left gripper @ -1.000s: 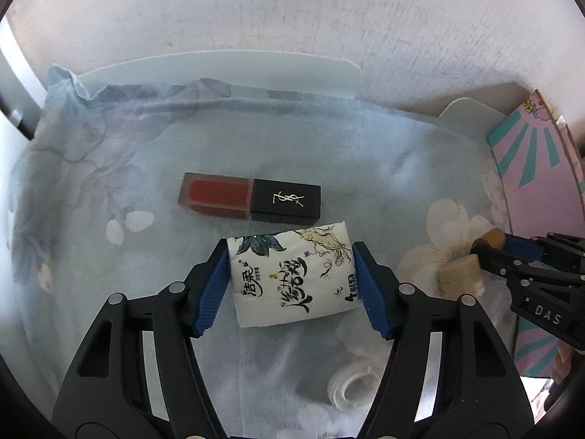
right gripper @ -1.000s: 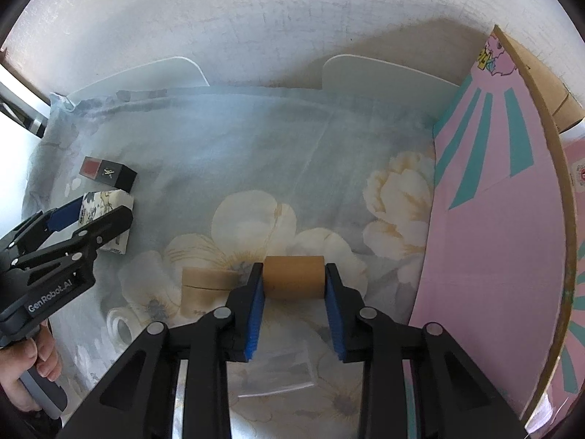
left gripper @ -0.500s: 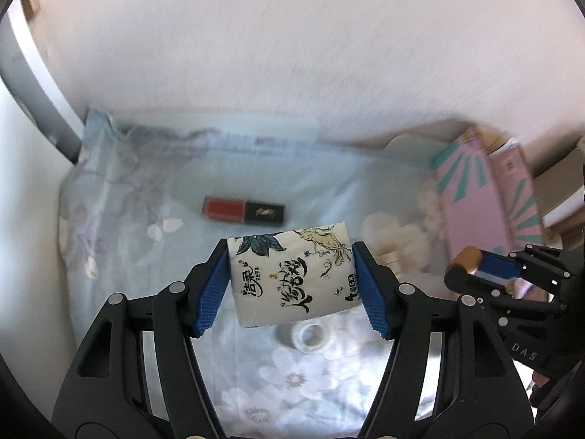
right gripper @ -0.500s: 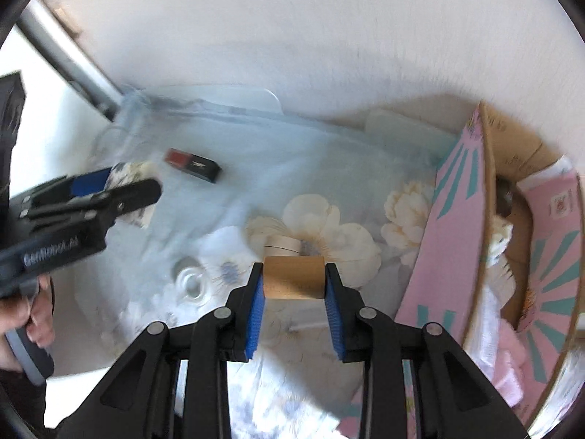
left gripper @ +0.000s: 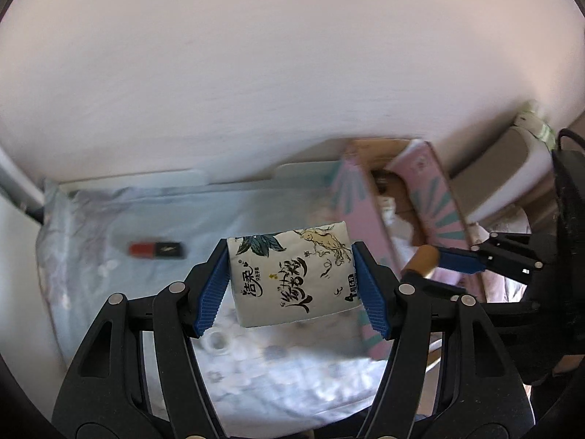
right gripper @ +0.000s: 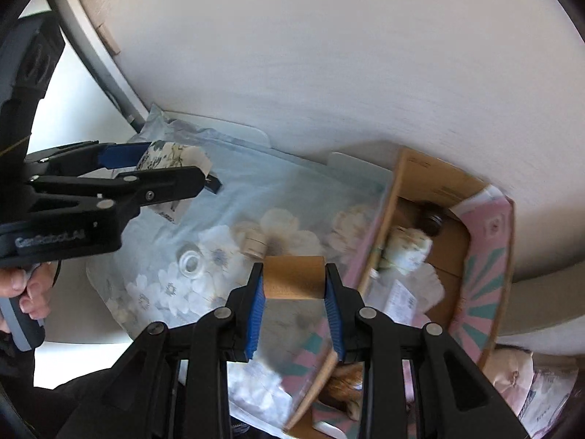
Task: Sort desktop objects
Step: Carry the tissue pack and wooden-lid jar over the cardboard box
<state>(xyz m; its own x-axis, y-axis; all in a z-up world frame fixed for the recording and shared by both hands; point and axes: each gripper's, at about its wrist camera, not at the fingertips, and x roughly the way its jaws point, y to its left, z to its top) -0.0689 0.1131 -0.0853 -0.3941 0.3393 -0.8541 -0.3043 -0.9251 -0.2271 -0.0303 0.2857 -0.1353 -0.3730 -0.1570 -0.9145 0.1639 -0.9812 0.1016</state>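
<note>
We see white tissue pack (left gripper: 292,274) with black calligraphy, tan cork (right gripper: 294,278), red-black lipstick (left gripper: 156,250), pink-teal box (right gripper: 482,285), pale-blue floral cloth (left gripper: 109,219).

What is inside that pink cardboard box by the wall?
In the pink cardboard box I see a tissue pack, a dark round lid and white papers. Anything beneath them is covered.

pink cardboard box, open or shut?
Open. The pink cardboard box has its flaps up, and the right wrist view shows a dark jar and packets inside.
</note>
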